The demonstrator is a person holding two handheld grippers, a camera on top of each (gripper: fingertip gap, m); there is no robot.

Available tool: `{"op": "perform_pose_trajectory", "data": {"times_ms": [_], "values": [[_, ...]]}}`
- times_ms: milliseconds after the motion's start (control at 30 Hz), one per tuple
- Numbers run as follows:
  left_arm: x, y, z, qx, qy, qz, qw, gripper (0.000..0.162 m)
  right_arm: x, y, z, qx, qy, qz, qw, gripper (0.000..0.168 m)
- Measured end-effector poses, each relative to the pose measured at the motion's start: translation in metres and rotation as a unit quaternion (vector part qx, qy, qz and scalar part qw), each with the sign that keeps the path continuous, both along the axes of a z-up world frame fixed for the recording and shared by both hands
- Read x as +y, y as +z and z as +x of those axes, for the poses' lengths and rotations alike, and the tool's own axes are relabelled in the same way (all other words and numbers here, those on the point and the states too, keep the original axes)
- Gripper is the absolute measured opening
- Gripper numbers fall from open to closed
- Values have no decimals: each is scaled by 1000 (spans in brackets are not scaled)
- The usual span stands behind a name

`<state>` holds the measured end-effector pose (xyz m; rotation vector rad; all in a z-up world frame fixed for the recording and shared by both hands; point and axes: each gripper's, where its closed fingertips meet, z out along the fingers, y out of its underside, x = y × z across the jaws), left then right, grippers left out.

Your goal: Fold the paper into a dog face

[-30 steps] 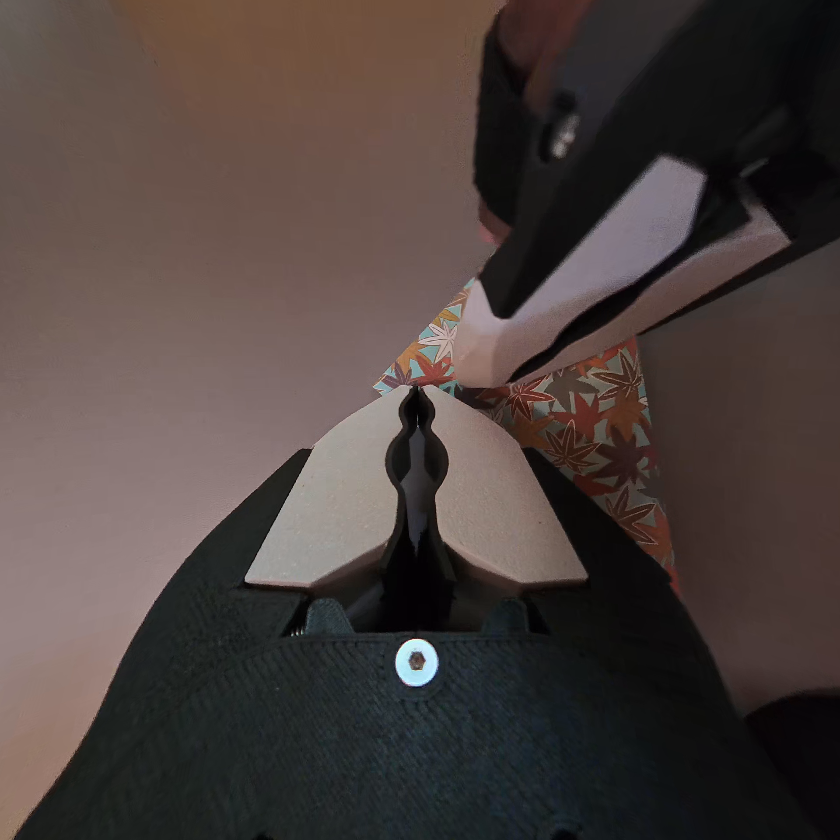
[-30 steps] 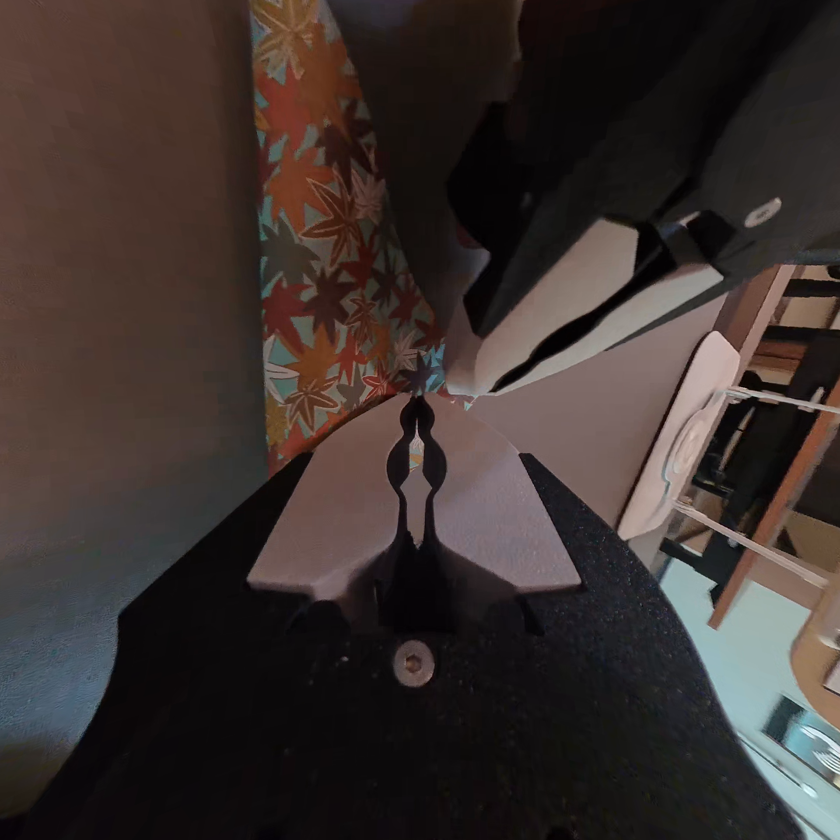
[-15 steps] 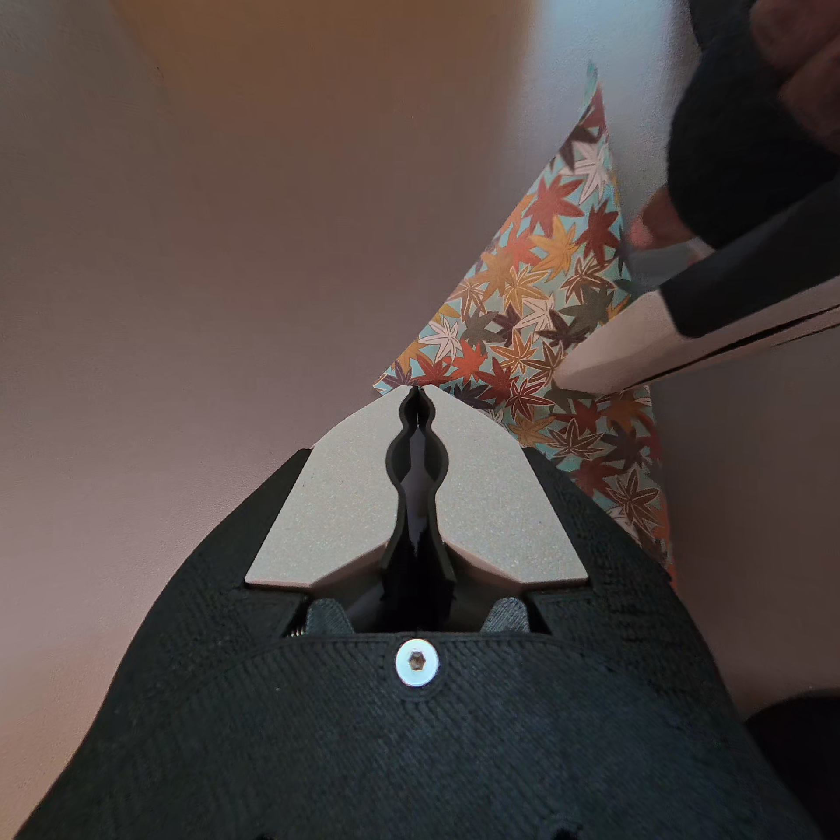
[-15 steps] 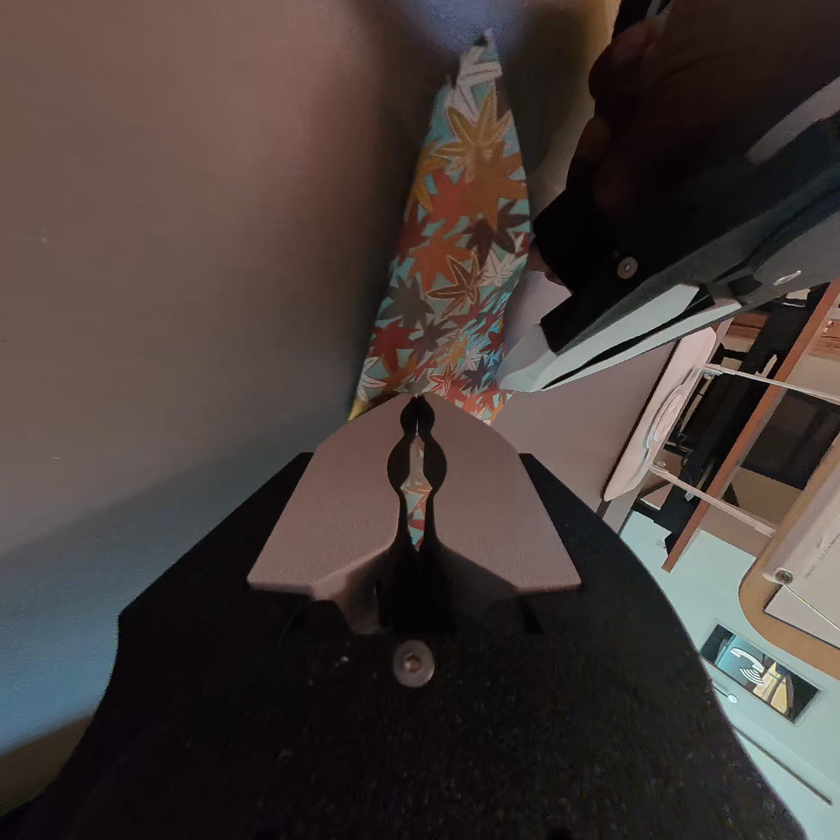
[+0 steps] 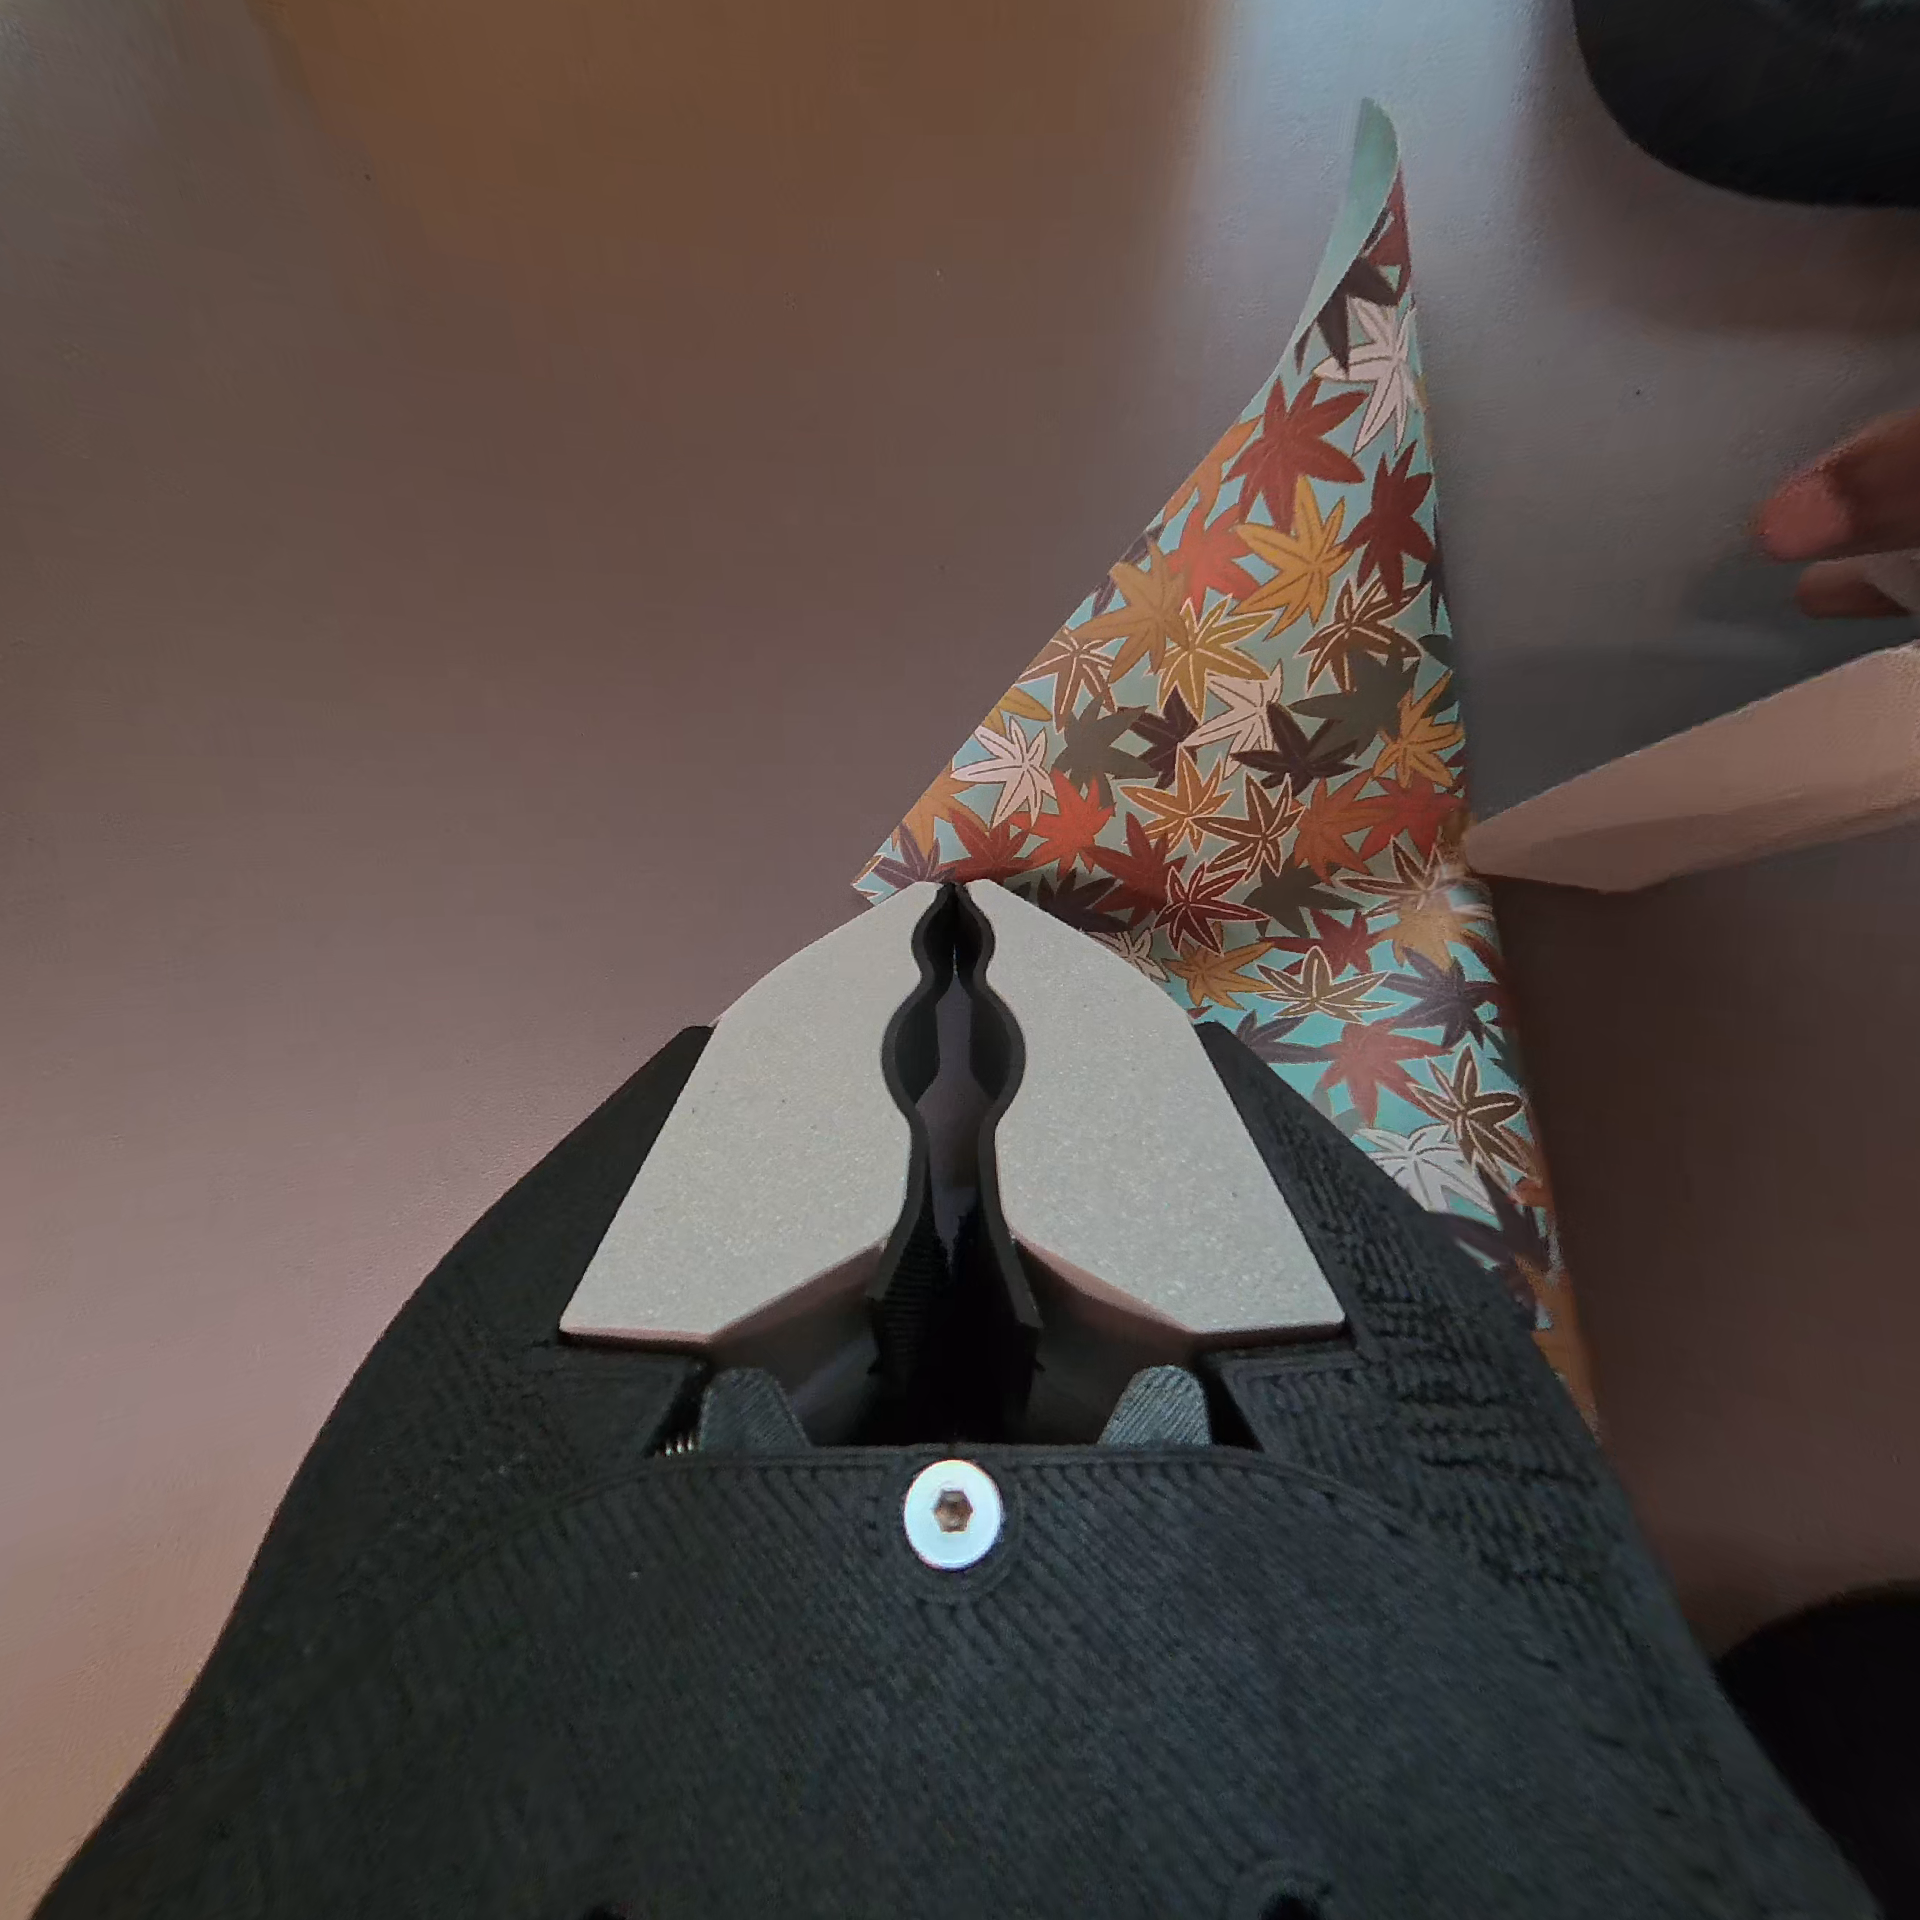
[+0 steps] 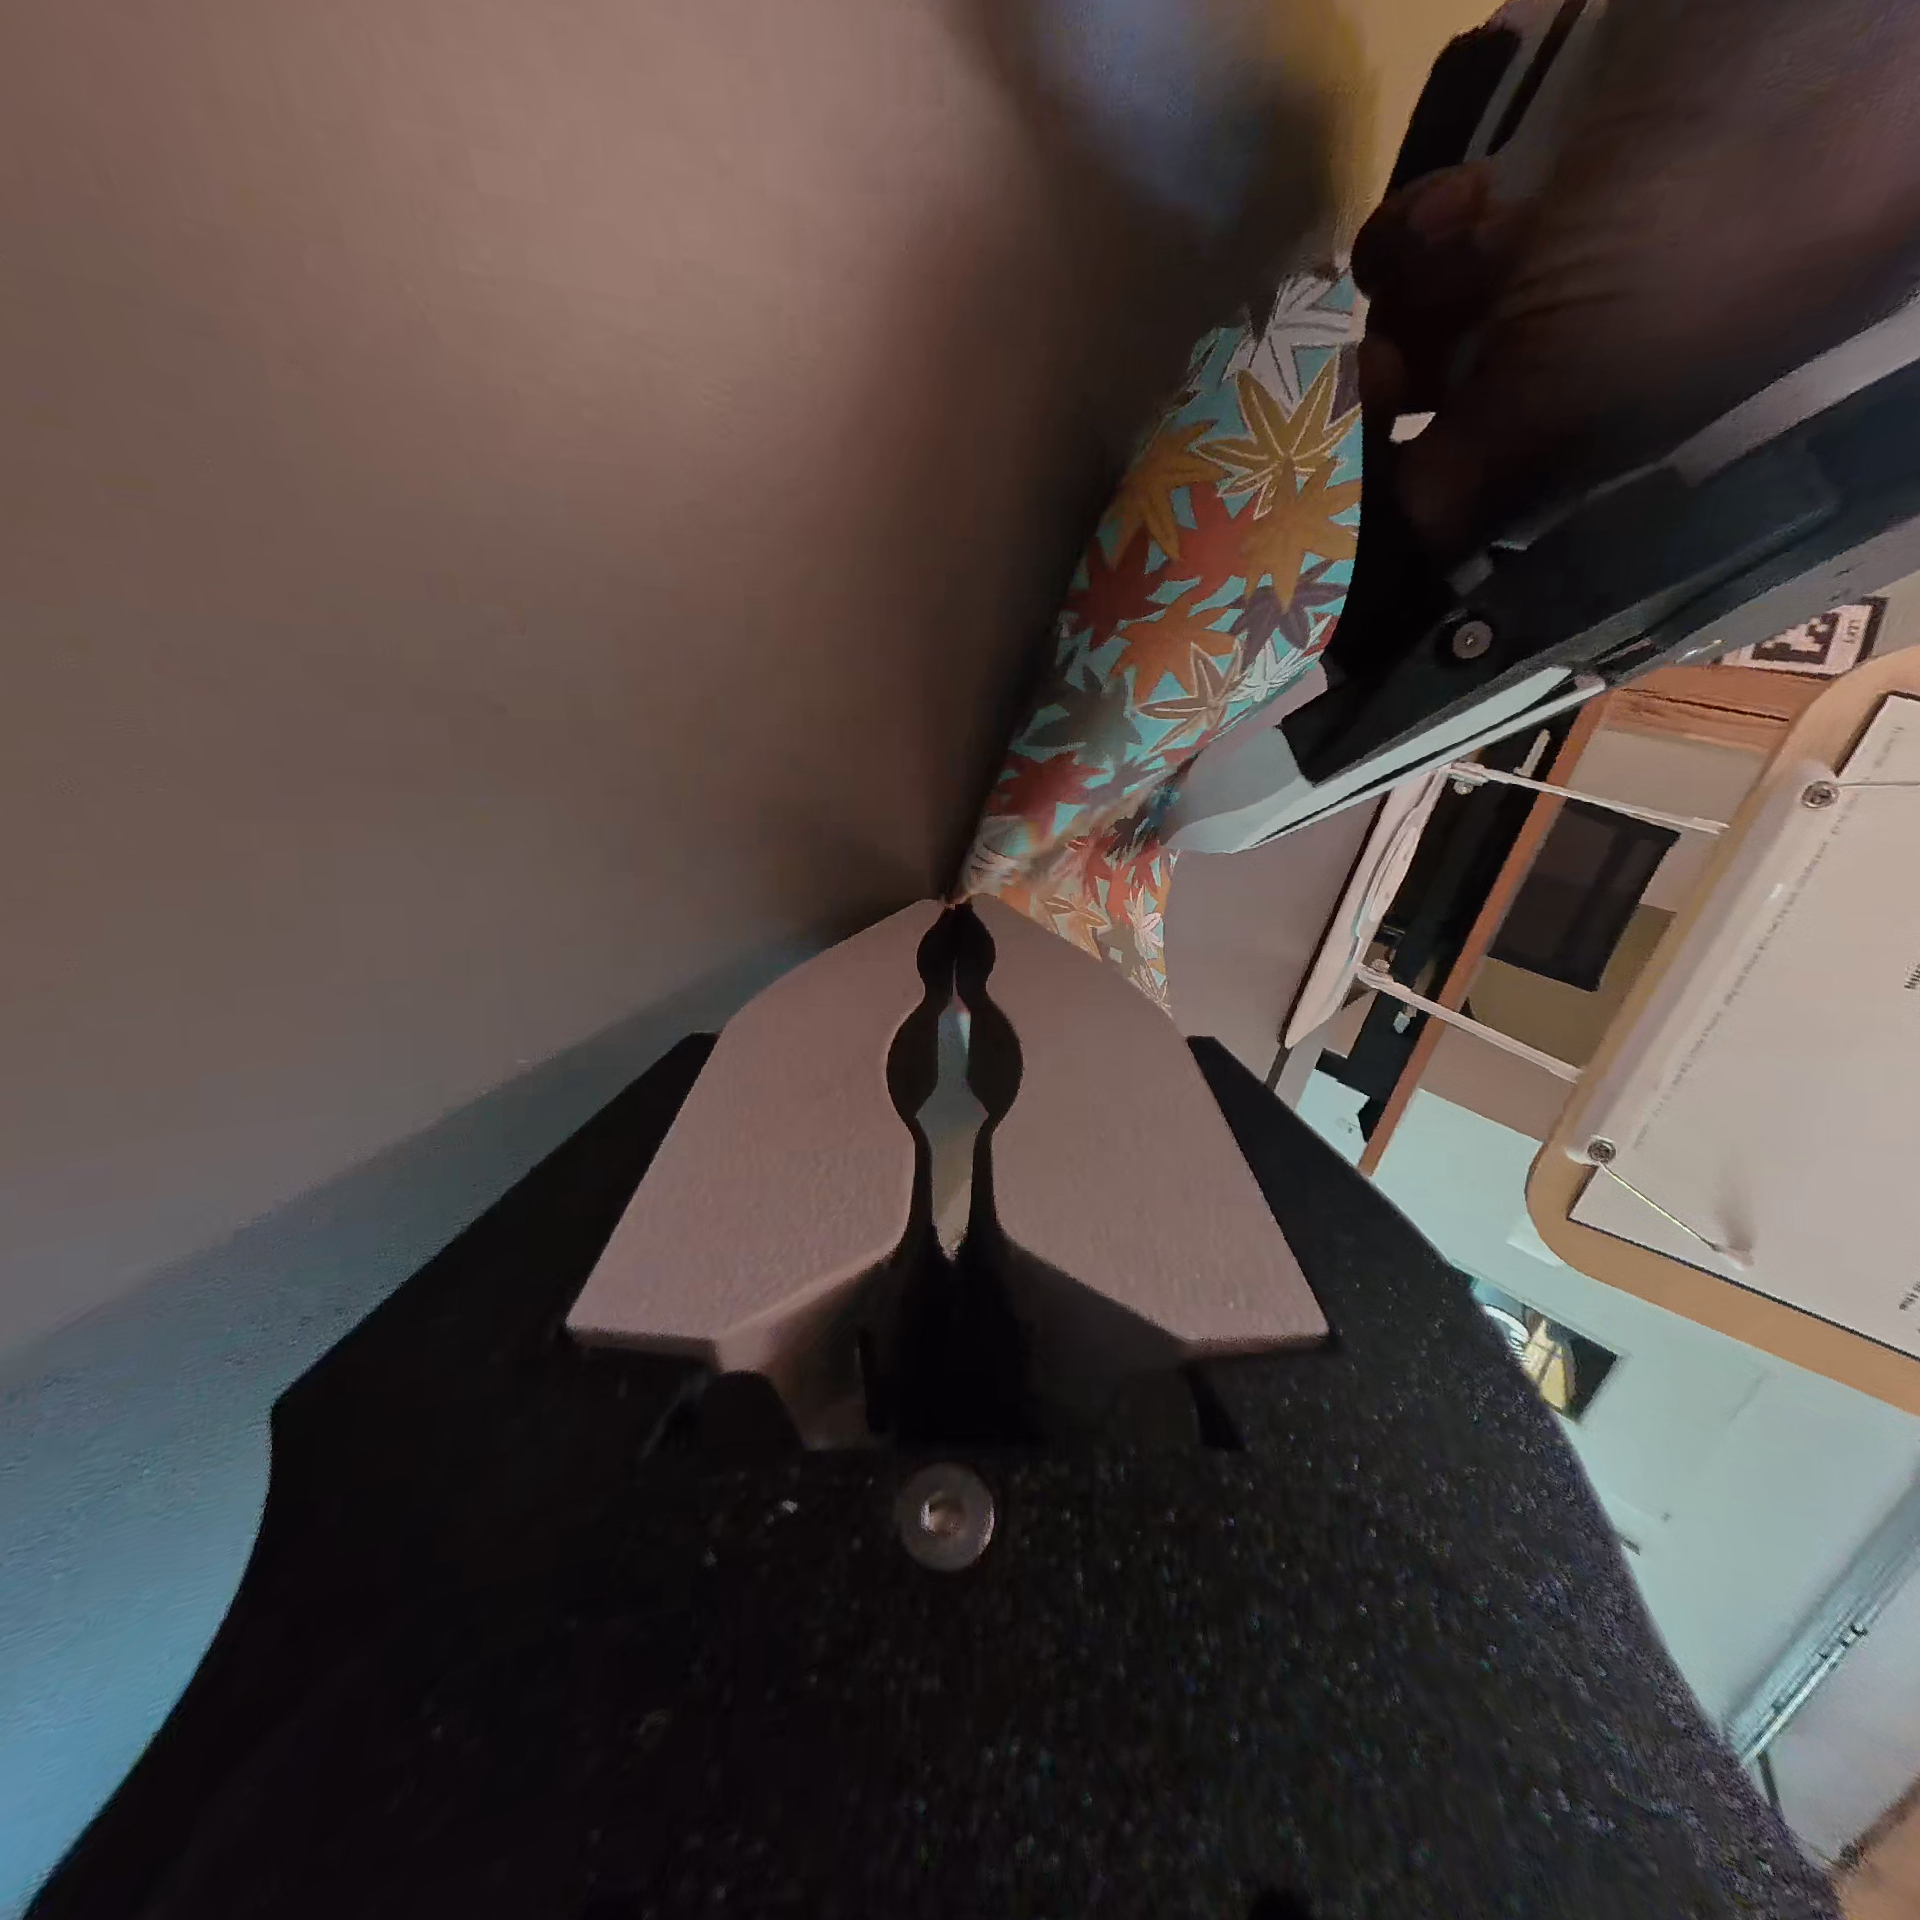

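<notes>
On plain brown tabletop (image 5: 520, 623): pinching leaf-patterned teal origami paper (image 5: 1278, 727).
Left gripper (image 5: 954, 891) clenching paper's corner; right gripper (image 6: 954, 906) clamping another corner, paper curling upward.

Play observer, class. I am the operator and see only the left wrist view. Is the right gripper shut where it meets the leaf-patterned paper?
Observer: Yes. The right wrist view shows the right gripper with its jaws closed and its tips at the paper's near corner. Whether it pinches the paper is unclear.
Operator: How does my left gripper look from there?
Observer: The left gripper enters from the upper right, with its pale tip at the paper.
Operator: Anything beyond the table?
Observer: The table ends just right of the paper, and wood-edged furniture stands beyond it.
</notes>
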<state>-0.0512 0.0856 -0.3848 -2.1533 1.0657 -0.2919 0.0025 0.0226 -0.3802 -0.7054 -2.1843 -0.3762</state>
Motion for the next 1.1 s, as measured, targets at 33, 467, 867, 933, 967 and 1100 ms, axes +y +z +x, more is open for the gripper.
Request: {"op": "perform_pose_trajectory", "data": {"times_ms": [33,467,867,933,967,1100], "values": [[0,0,0,4,0,2,1000,1,-4,0,1,8,1,-8,1000,0],[0,1,0,32,-12,21,999,0,29,34,2,100,-5,9,995,0],[1,1,1,53,-24,34,998,0,21,10,-8,19,42,76,996,0],[1,1,1,51,-25,34,998,0,21,3,-8,0,43,82,996,0],[1,1,1,50,-24,35,998,0,20,3,-8,-1,47,86,995,0],[1,1,1,56,-26,36,997,0,21,2,-7,-5,28,60,998,0]]}}
